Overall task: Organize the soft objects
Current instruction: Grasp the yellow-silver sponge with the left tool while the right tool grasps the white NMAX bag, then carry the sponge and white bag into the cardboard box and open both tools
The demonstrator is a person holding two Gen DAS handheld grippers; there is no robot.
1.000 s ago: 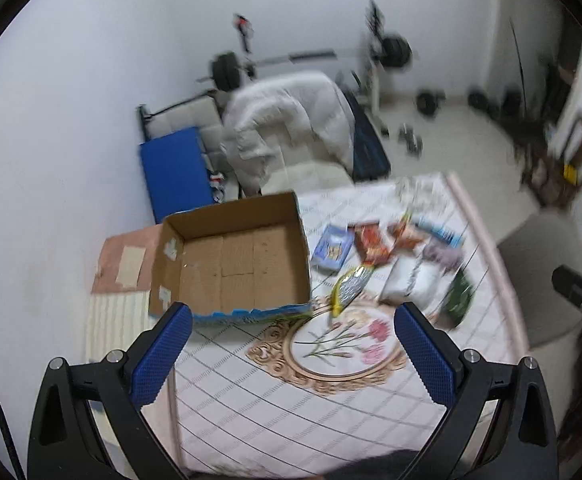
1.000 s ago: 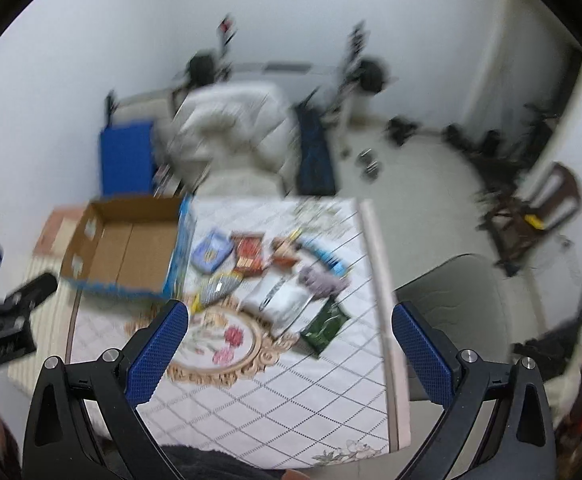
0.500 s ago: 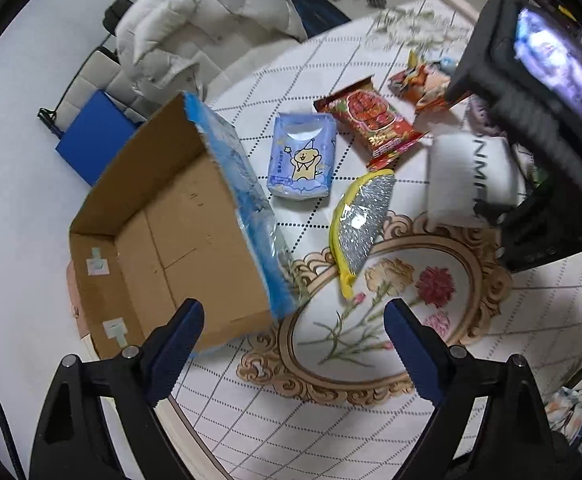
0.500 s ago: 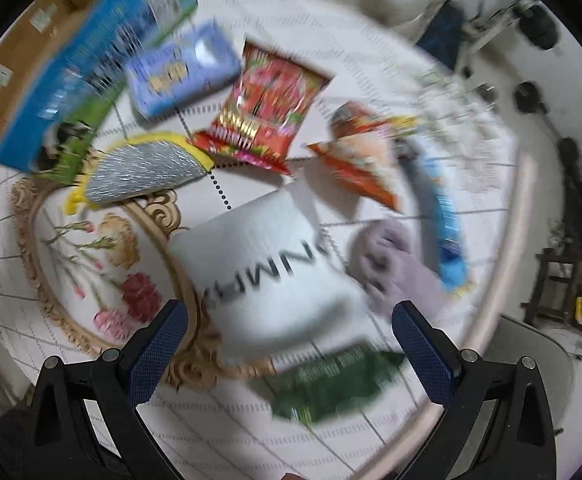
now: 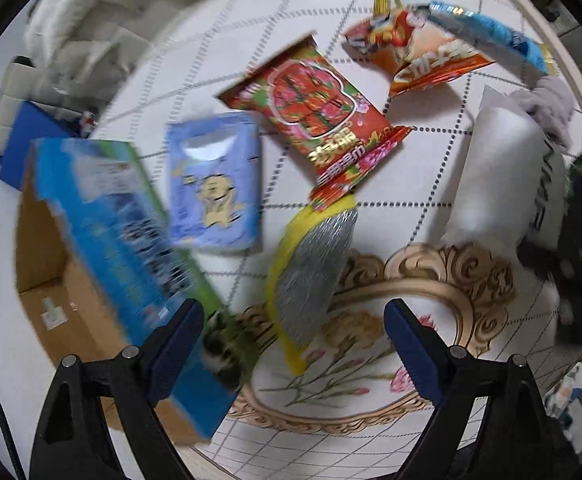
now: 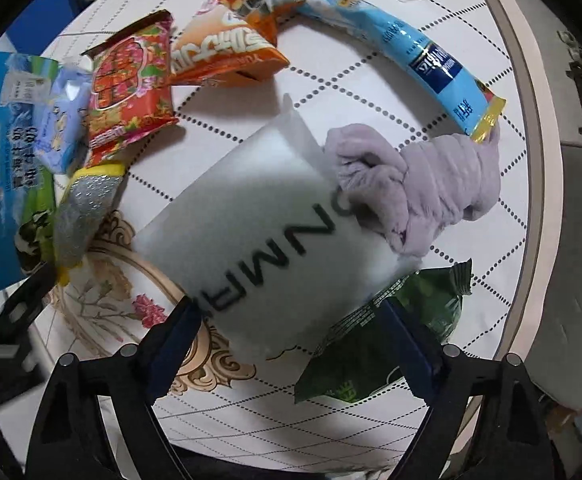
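My right gripper (image 6: 291, 344) hangs just over a white pouch (image 6: 271, 232) with black letters. Its jaws are closing, and the pouch's near end lies between the blue pads without visible squeeze. A lilac cloth (image 6: 411, 192) rests against the pouch's far side, and a green snack bag (image 6: 391, 352) lies under the right pad. My left gripper (image 5: 293, 348) is open above the near end of a silver and yellow pouch (image 5: 311, 276). Beside that pouch lie a blue tissue pack (image 5: 215, 180) and a red snack bag (image 5: 315, 108). An open cardboard box (image 5: 103, 240) stands at the left.
An orange snack bag (image 6: 227, 56) and a long light-blue packet (image 6: 411, 52) lie at the table's far side. The round table's rim (image 6: 531, 160) curves close on the right, with a grey chair (image 6: 571, 240) beyond. A white jacket (image 5: 91, 32) lies behind the box.
Both grippers have dropped from high above the table to just over the items and tipped steeply downward. The right one now straddles the white pouch, the left one the silver pouch.
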